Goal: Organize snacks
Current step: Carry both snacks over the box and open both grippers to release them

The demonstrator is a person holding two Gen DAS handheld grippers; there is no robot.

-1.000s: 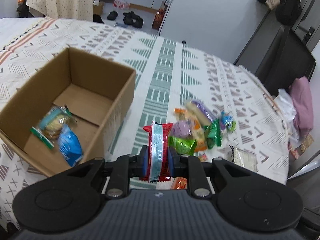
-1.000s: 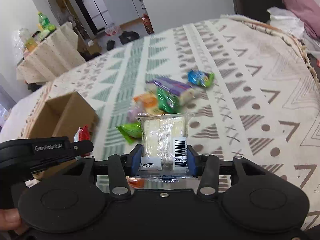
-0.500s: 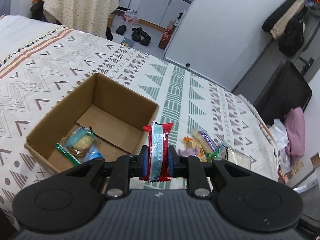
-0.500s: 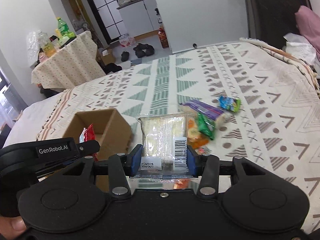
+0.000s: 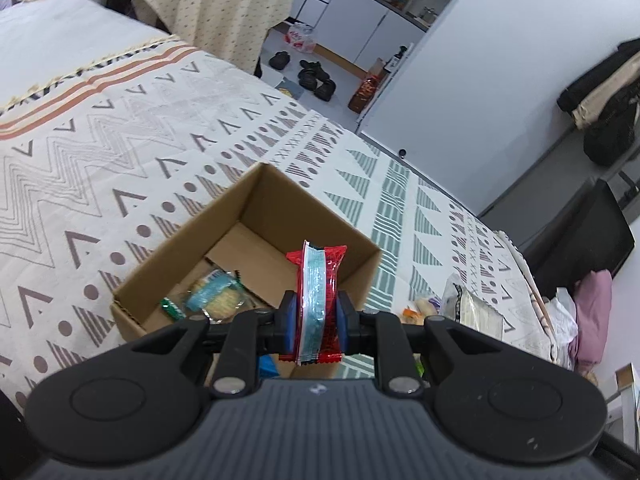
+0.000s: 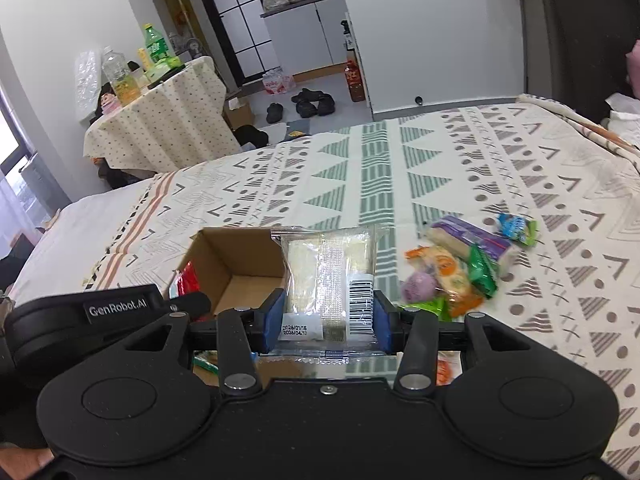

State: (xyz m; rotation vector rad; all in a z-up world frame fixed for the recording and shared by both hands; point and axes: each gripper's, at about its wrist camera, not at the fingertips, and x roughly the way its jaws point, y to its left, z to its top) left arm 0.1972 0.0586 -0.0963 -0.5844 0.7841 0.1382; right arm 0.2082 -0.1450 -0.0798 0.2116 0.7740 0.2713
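Both grippers have carried their loads away from the loose snack pile (image 6: 464, 268) toward the cardboard box (image 5: 248, 256). The left gripper (image 5: 316, 320) pinches a red snack packet (image 5: 318, 280) above the box at frame centre; the right gripper (image 6: 328, 320) clamps a clear-wrapped pastry (image 6: 328, 276) beside it, so drop-off looks near.
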